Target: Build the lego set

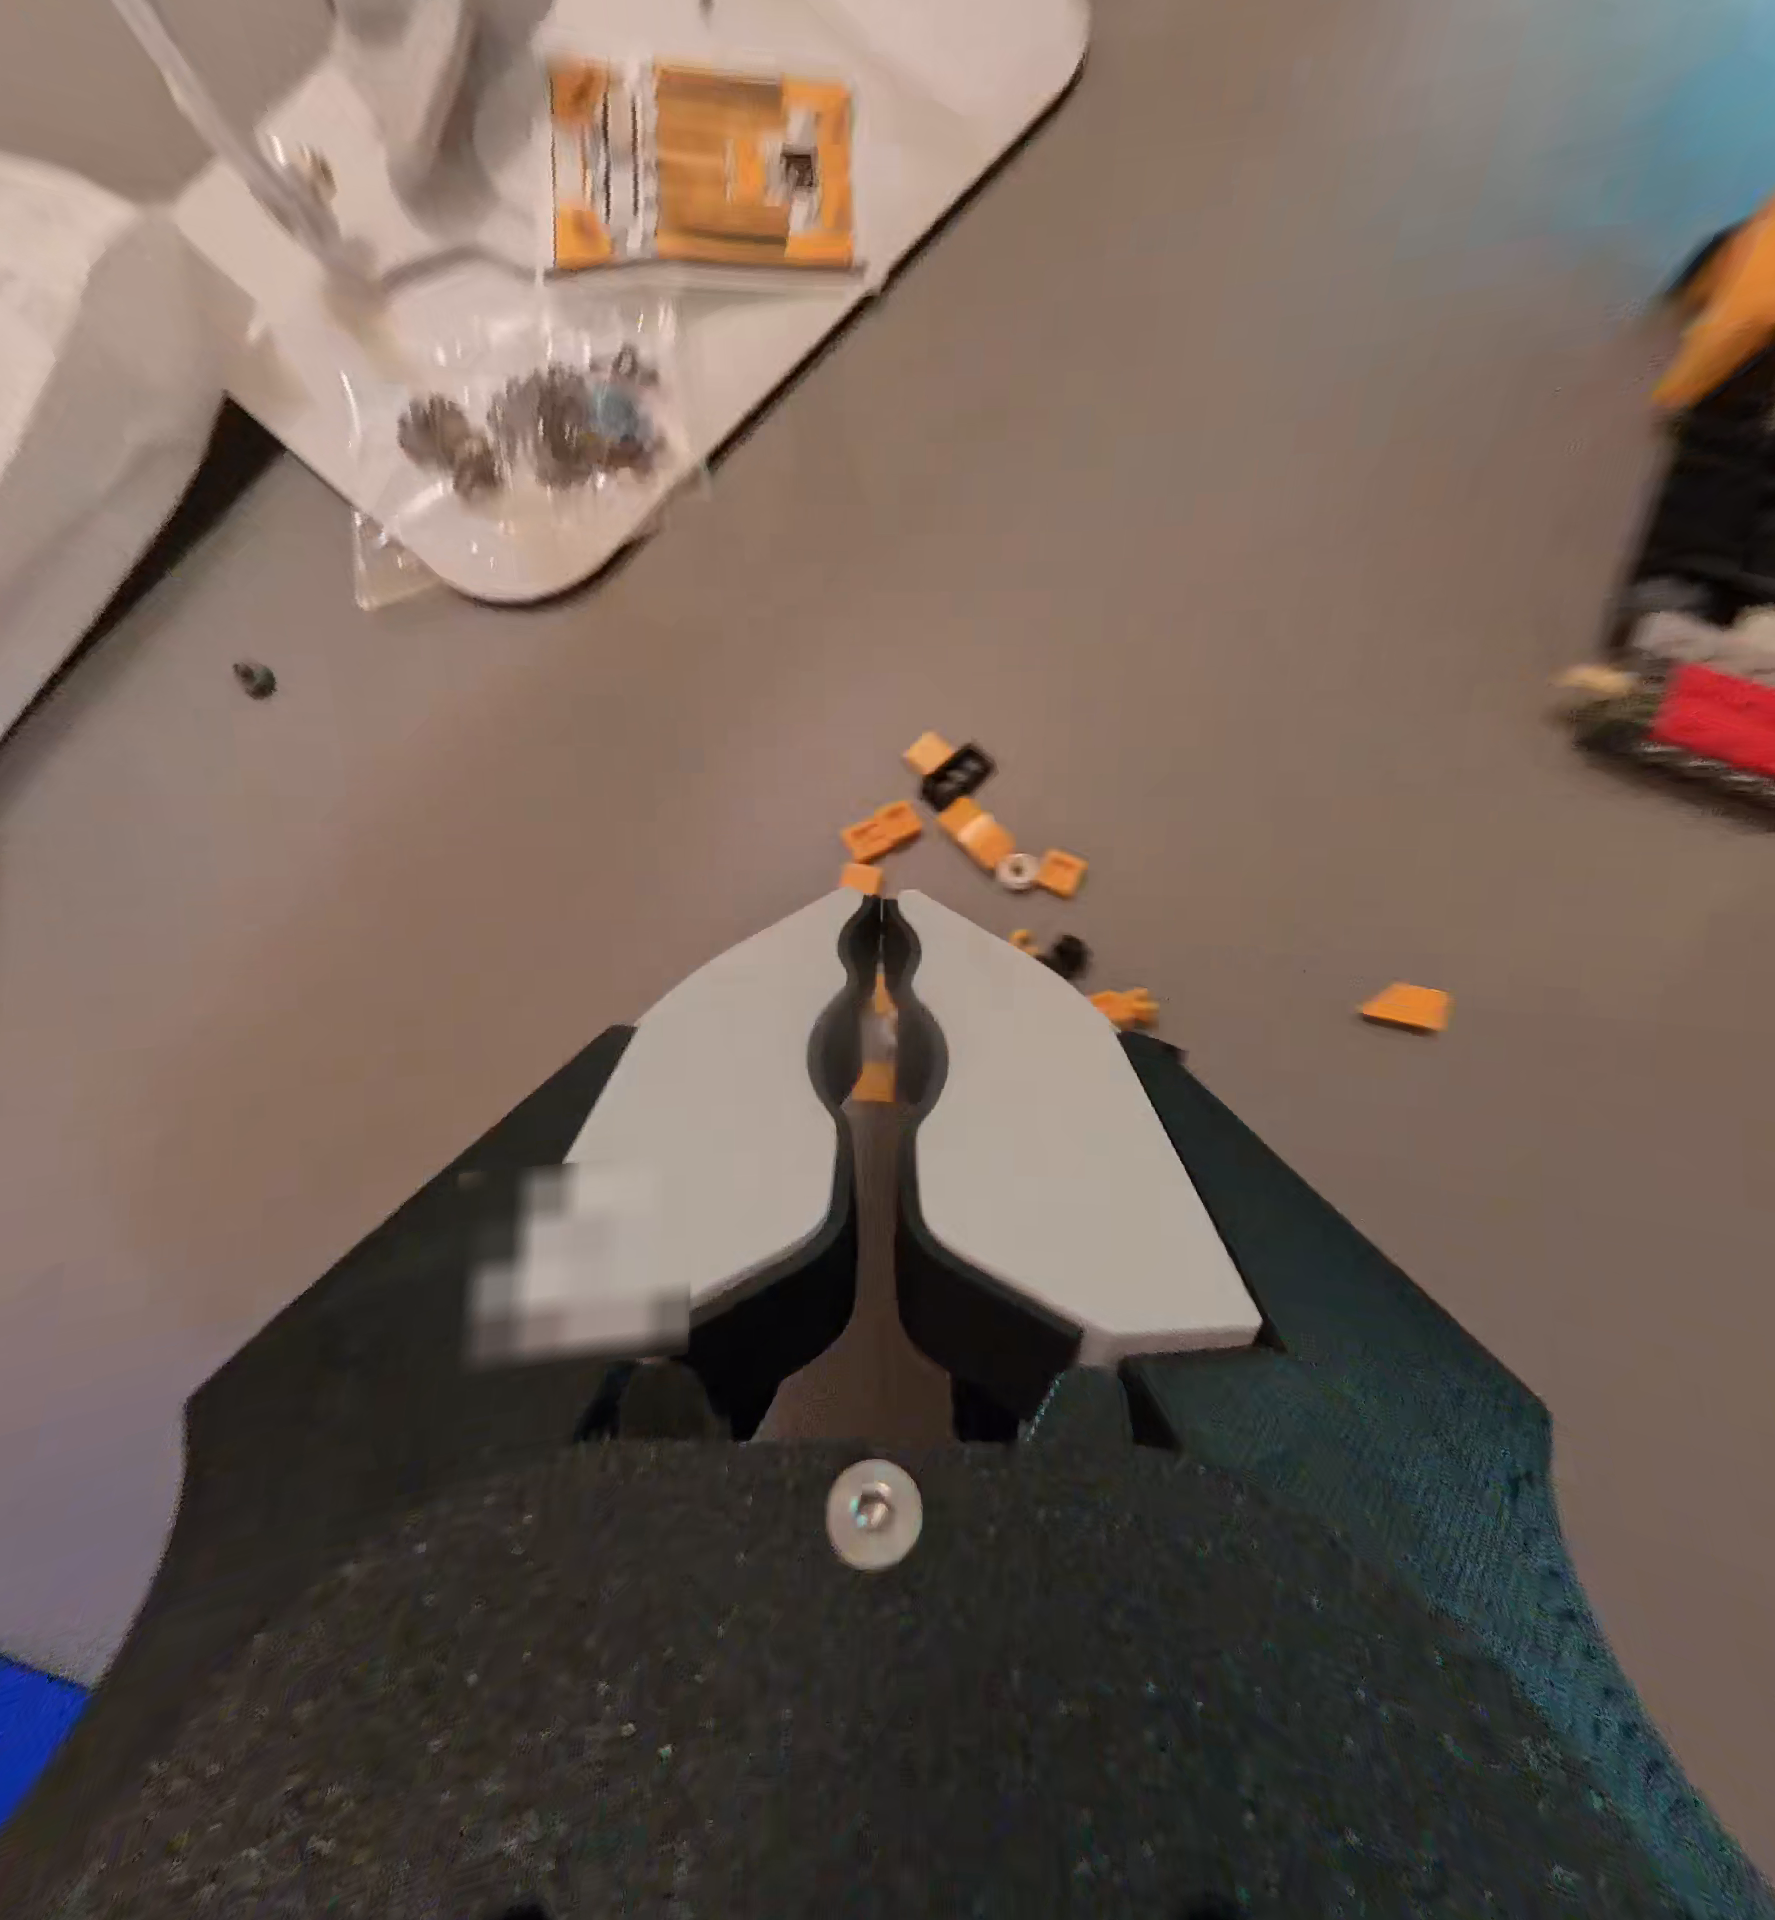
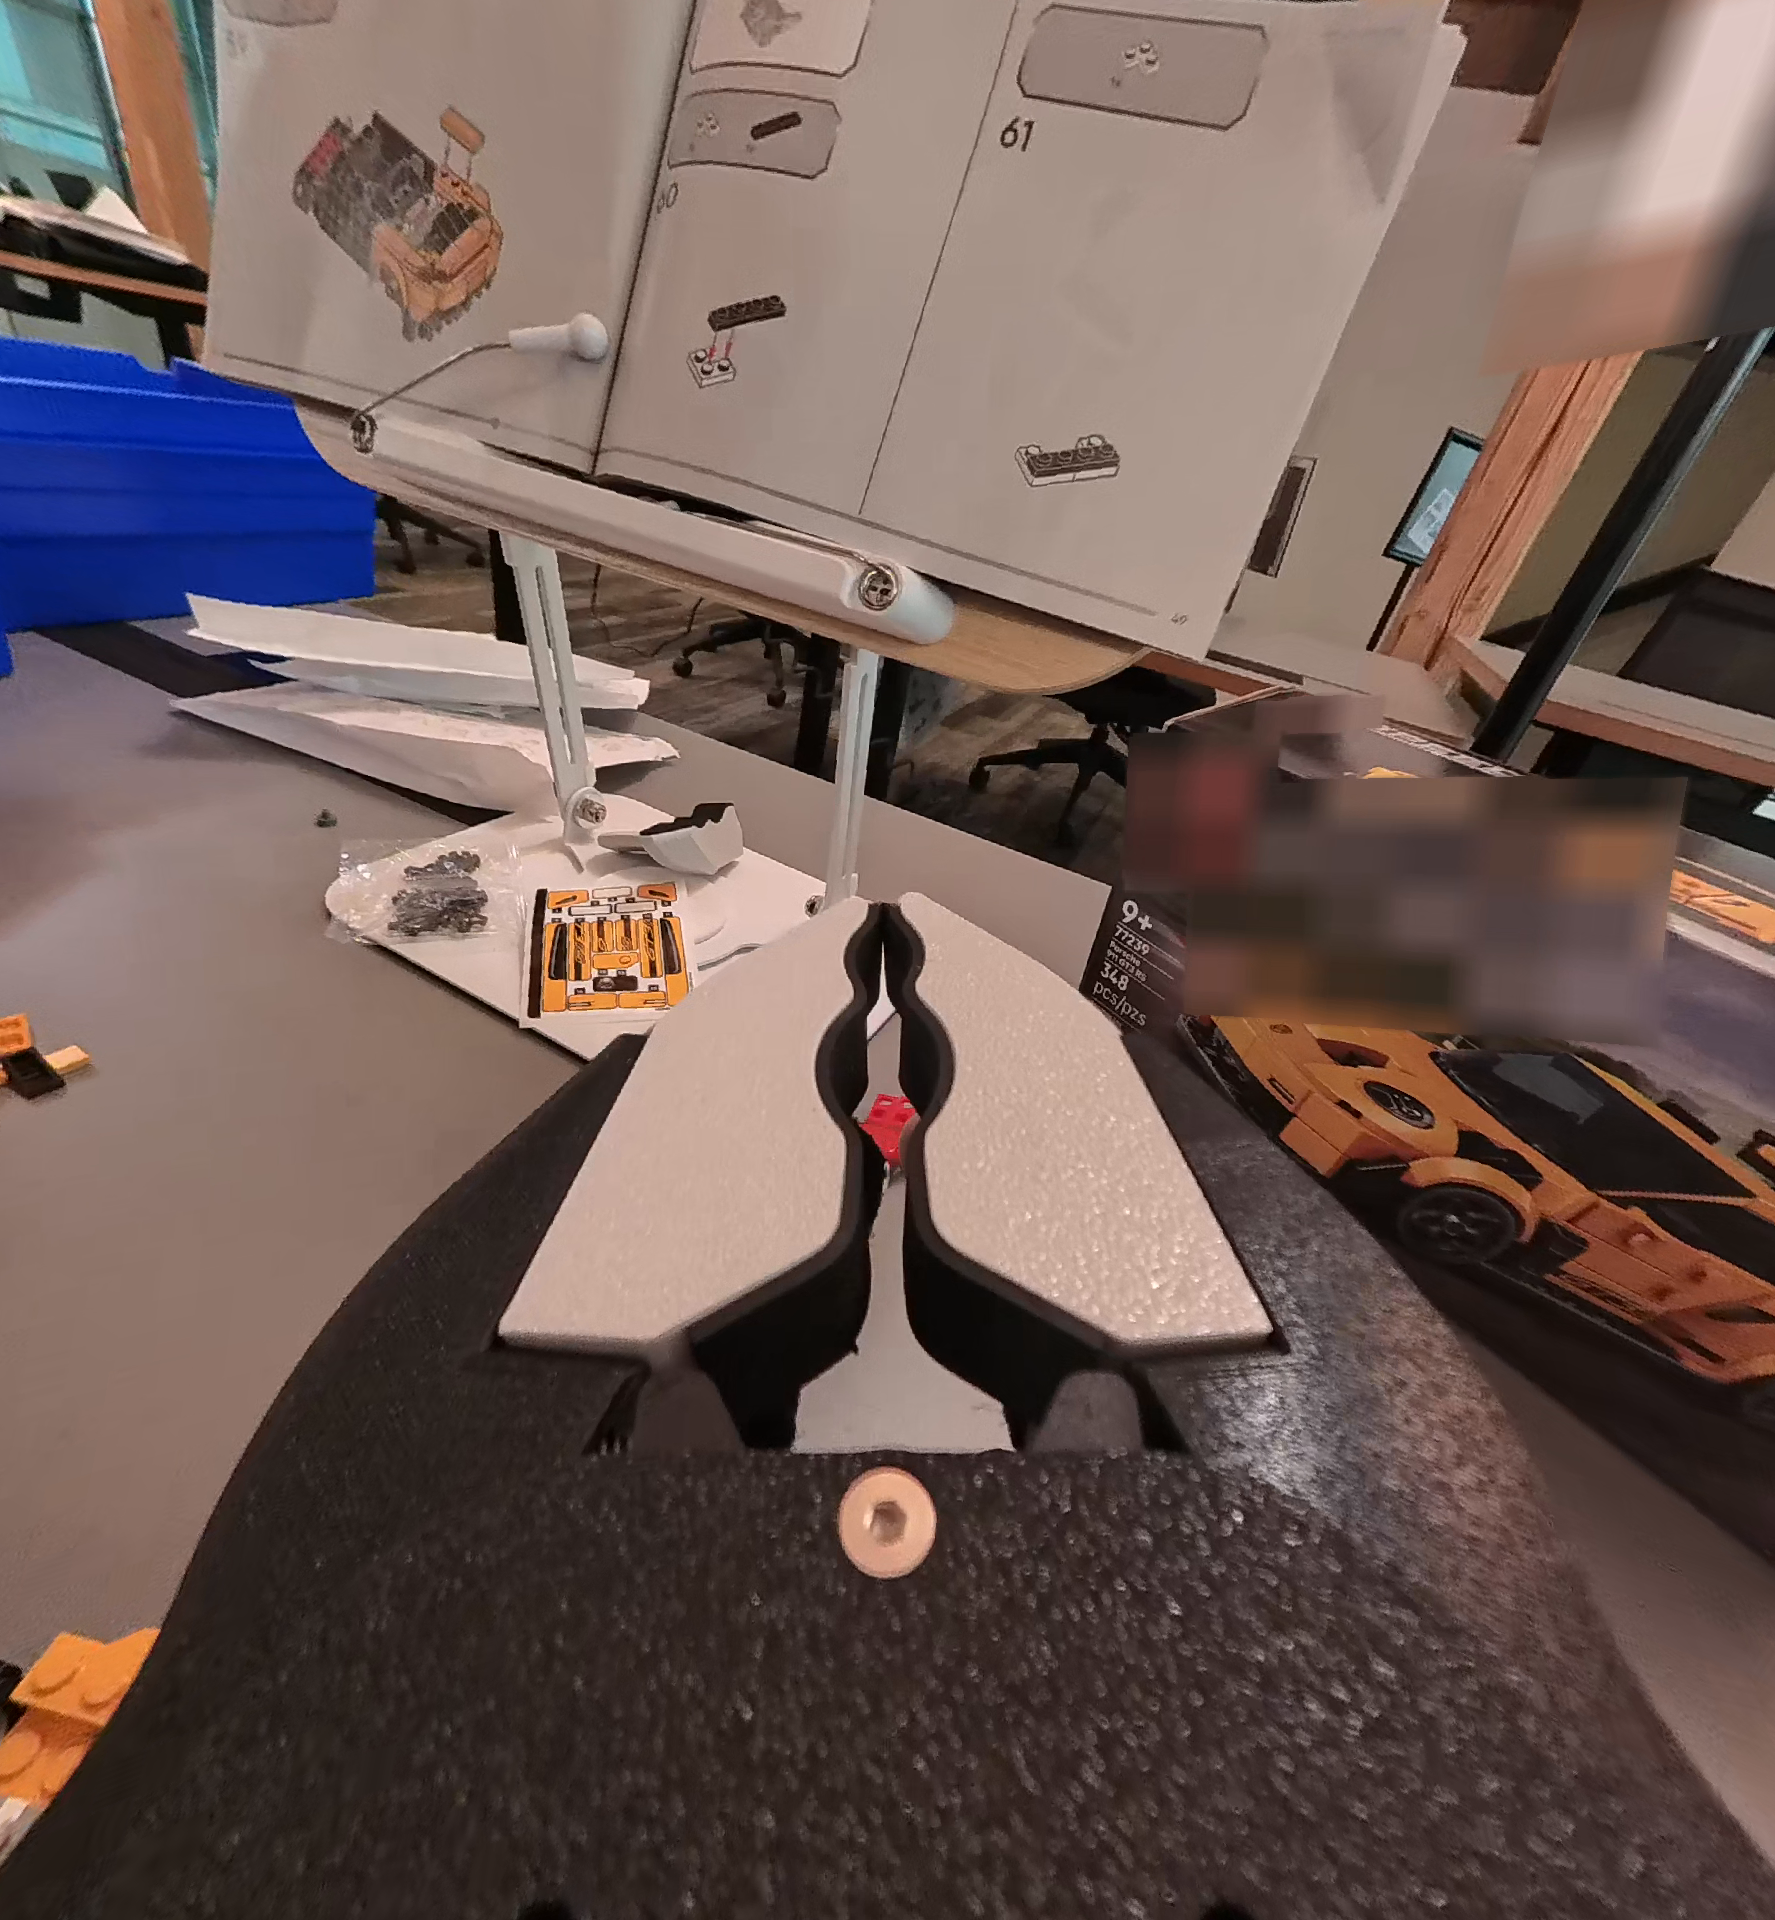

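My left gripper (image 1: 878, 906) is shut, low over the grey table. A tiny orange piece (image 1: 860, 879) sits right at its tips; I cannot tell whether it is pinched. Loose orange and black pieces (image 1: 966, 821) lie just beyond, and an orange wedge (image 1: 1402, 1008) lies to the right. The part-built orange and black car (image 1: 1745, 623) stands blurred at the far right and also shows in the right wrist view (image 2: 21, 1745). My right gripper (image 2: 883, 916) is shut, with a small red brick (image 2: 888, 1120) between its jaws.
An open instruction booklet (image 2: 862, 260) rests on a white stand (image 2: 550, 675). On the stand's base (image 1: 966, 104) lie a sticker sheet (image 2: 608, 961) and a bag of dark parts (image 2: 426, 894). The set's box (image 2: 1485, 1143) is on the right, and blue bins (image 2: 83, 468) and white paper bags (image 2: 415, 707) are on the left.
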The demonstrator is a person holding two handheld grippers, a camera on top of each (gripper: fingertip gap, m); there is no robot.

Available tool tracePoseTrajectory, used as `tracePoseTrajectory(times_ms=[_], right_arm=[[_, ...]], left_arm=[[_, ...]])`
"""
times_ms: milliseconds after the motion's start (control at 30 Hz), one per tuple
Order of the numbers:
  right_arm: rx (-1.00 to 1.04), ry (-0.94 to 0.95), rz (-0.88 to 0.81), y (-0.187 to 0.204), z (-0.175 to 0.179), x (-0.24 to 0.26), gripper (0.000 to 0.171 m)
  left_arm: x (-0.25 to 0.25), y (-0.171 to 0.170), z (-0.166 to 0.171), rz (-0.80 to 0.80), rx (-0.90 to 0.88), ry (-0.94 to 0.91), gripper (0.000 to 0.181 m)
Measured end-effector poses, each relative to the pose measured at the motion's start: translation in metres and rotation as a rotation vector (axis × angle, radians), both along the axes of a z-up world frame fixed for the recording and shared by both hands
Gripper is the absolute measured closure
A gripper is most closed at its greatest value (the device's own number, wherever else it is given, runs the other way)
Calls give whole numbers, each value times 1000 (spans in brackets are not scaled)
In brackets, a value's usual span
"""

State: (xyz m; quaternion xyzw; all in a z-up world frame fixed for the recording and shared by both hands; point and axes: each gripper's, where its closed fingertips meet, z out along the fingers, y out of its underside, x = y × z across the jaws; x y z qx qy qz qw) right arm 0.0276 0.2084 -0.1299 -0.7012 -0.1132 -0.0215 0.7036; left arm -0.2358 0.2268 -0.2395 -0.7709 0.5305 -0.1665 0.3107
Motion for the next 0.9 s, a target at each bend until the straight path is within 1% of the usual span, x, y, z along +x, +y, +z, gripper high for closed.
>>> tracePoseTrajectory(times_ms=[133,367,467,667,767,900], right_arm=[[-7,12,11,0,-2,0,171],[-28,27,22,2,-8,0,171],[-31,24,22,2,-9,-1,171],[-32,21,24,2,-9,-2,171],[-28,26,20,2,-8,0,171],[-30,27,20,2,-9,1,171]], left_arm=[[6,10,-20,2,-99,55,171],[10,7,-23,-48,-151,75,172],[8,8,-24,-60,-139,102,169],[6,6,-24,-74,-144,103,174],[4,8,-15,-70,-121,68,174],[0,3,17,-68,-97,-31,175]])
